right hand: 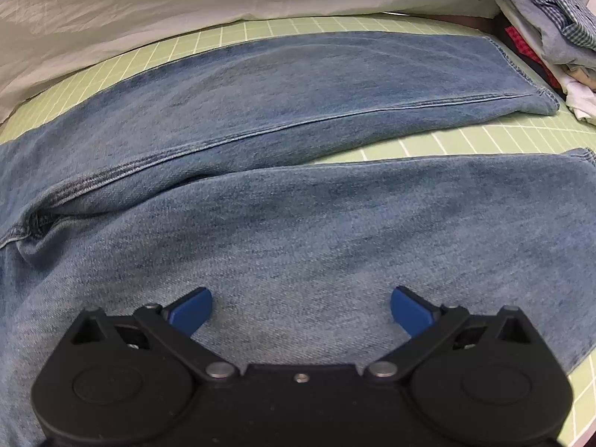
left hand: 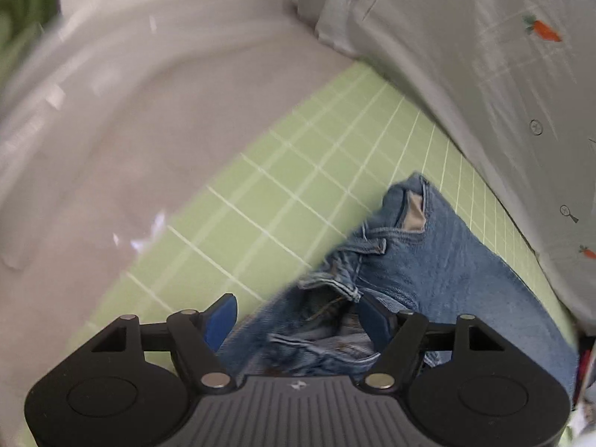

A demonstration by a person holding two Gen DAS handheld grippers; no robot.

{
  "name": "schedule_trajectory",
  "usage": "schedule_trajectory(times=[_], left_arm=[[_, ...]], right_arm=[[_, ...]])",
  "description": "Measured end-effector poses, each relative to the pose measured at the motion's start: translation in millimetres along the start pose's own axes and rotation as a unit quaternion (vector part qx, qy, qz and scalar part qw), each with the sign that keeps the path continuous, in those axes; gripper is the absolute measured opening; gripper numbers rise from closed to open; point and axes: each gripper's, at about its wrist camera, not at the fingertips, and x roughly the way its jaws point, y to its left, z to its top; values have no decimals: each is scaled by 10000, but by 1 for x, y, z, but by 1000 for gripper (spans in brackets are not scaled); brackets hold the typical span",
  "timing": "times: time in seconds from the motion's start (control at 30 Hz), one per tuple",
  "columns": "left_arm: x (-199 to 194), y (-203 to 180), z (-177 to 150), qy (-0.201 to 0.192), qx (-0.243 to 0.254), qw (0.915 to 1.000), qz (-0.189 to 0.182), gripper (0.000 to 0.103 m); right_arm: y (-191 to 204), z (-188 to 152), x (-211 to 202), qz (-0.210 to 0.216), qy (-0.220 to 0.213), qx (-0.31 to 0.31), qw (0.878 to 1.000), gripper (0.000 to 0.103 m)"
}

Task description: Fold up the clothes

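Jeans (right hand: 298, 193) lie spread on the green gridded surface (right hand: 484, 141), waist at the left and both legs running out to the right, with a strip of mat showing between them. At the left end, our left tongs (left hand: 298, 314) stand open over the bunched waistband (left hand: 342, 279), denim between the blue pads but not pinched; that view is blurred, so we cannot tell whether a pad touches the cloth. Pale printed fabric (left hand: 465, 56) lies along the far side of the mat. Moving right, our right tongs (right hand: 301, 307) are also open, holding nothing, poised just above the near leg (right hand: 335, 223). Further right the far leg (right hand: 335, 82) ends near a pile of other clothes (right hand: 551, 29).

We judge the step to be taking hold for a lengthwise fold. To do it well, we should bite the waistband's near edge through both layers, take the near leg by its outer seam, and lift both together so one leg lands squarely on the other.
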Motion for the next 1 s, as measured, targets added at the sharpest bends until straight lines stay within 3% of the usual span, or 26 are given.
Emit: schedule_trajectory(times=[0.23, 0.33, 0.43, 0.6, 0.77, 0.8, 0.87, 0.9, 1.0], left_arm=[[4, 4, 5, 134, 503, 9986, 136, 71], [-3, 7, 5, 72, 869, 9955, 378, 61], [1, 10, 5, 178, 1140, 9918, 552, 61], [15, 6, 2, 345, 1293, 9906, 271, 61], [30, -15, 9, 233, 1615, 9863, 246, 60], [31, -17, 10, 226, 1658, 9857, 203, 56], [32, -22, 12, 173, 1729, 9847, 155, 29], [29, -24, 12, 54, 1724, 9848, 226, 22], [17, -32, 11, -302, 1708, 9839, 438, 20]], right_arm=[[-7, -2, -1, -122, 17, 200, 9997, 103], [-11, -2, -1, -159, 11, 262, 9995, 103], [-9, -2, 0, -196, -4, 274, 9994, 103], [-8, 2, 2, -197, -8, 270, 9994, 103], [-8, 2, 2, -209, 7, 281, 9994, 103], [-8, 2, 2, -211, 8, 282, 9994, 103], [-8, 2, 3, -218, 6, 285, 9994, 103], [-8, 2, 3, -222, 4, 287, 9993, 103], [-9, 2, 3, -222, -4, 283, 9994, 103]])
